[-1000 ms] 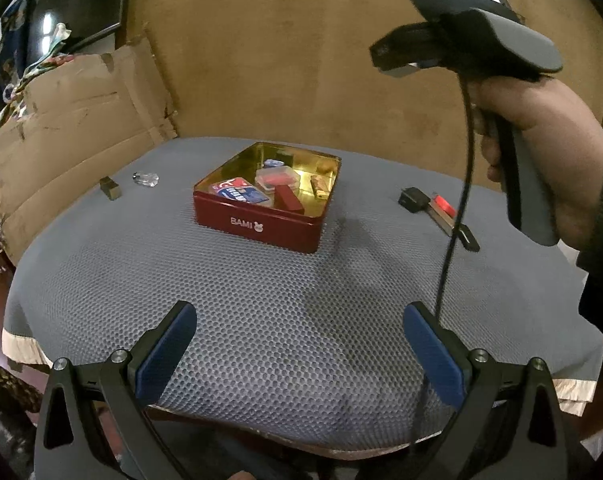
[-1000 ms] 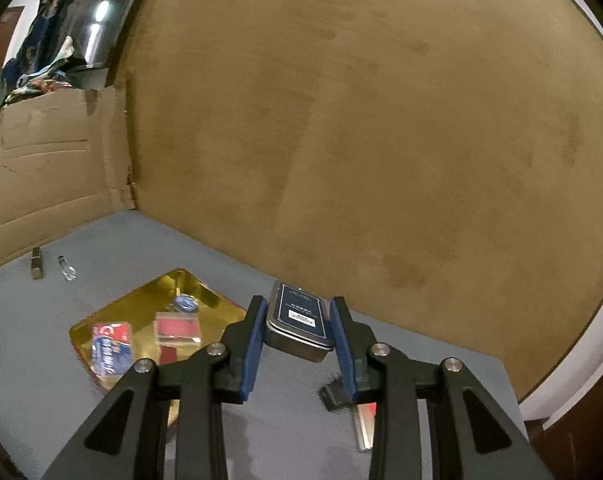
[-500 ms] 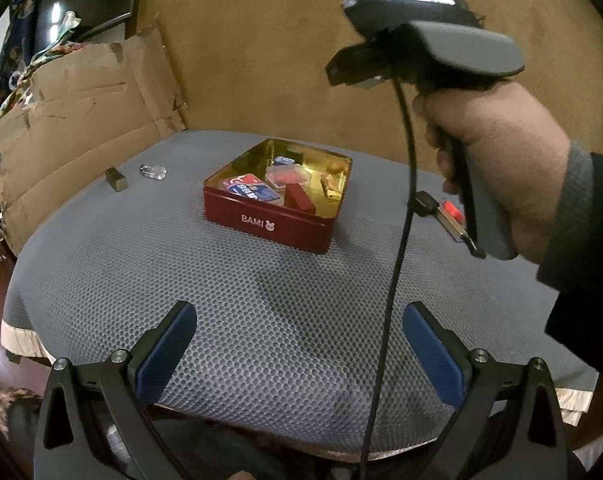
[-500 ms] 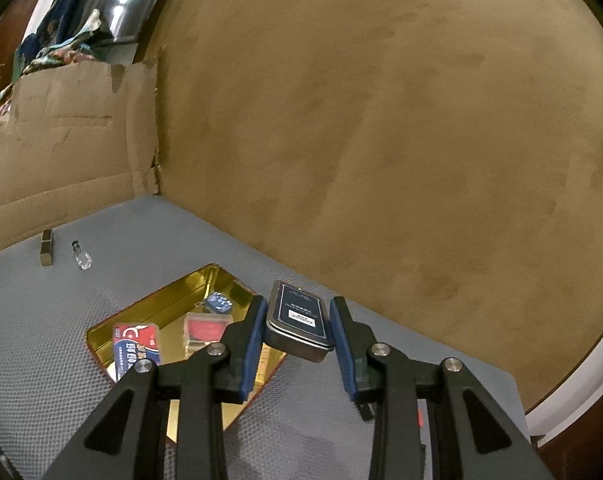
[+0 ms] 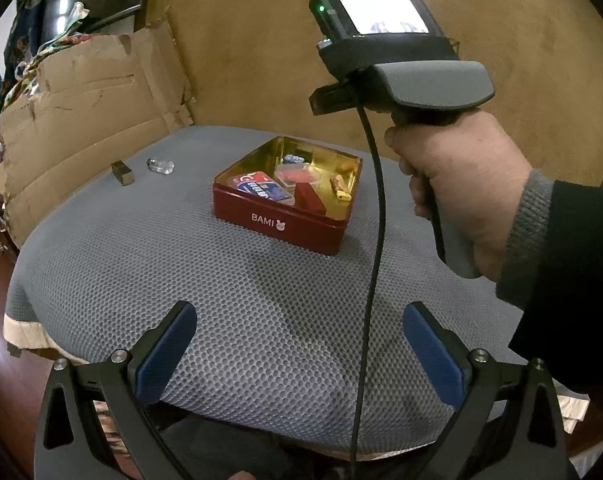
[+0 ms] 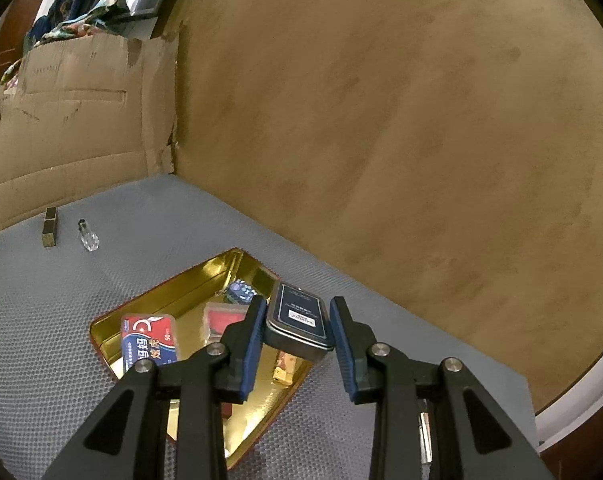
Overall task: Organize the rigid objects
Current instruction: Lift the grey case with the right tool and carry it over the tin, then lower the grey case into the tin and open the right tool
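From the left wrist view, the left tool (image 5: 297, 344) hangs low over the near edge of the grey mesh-covered bench (image 5: 181, 280), its blue-padded fingers (image 5: 163, 354) spread wide with nothing between them. Further back sits the square red tin box with a gold inside (image 5: 287, 210), already holding a red-and-blue flat packet (image 5: 261, 188), a clear-lidded red case (image 5: 297, 172) and a few smaller bits. Left of the box, well apart from it, lie a small brass-coloured block (image 5: 122, 172) and a small clear glass bottle (image 5: 160, 166). The person's right hand (image 5: 457, 188) grips the handle of the other tool above the box's right side.

From the right wrist view, the right tool (image 6: 297, 330) is clamped on a flat rectangular metal tin with a dark blue lid (image 6: 299, 320), held by its long sides in the air over the box's far right corner. The tin looks light, stiff and smooth — painted metal that could slide on the pads, so the grip across the narrow width, near the middle, suits it. It should not crush under moderate pressure. The bottle, likely fragile and apt to roll, probably wants a gentler hold across its body.
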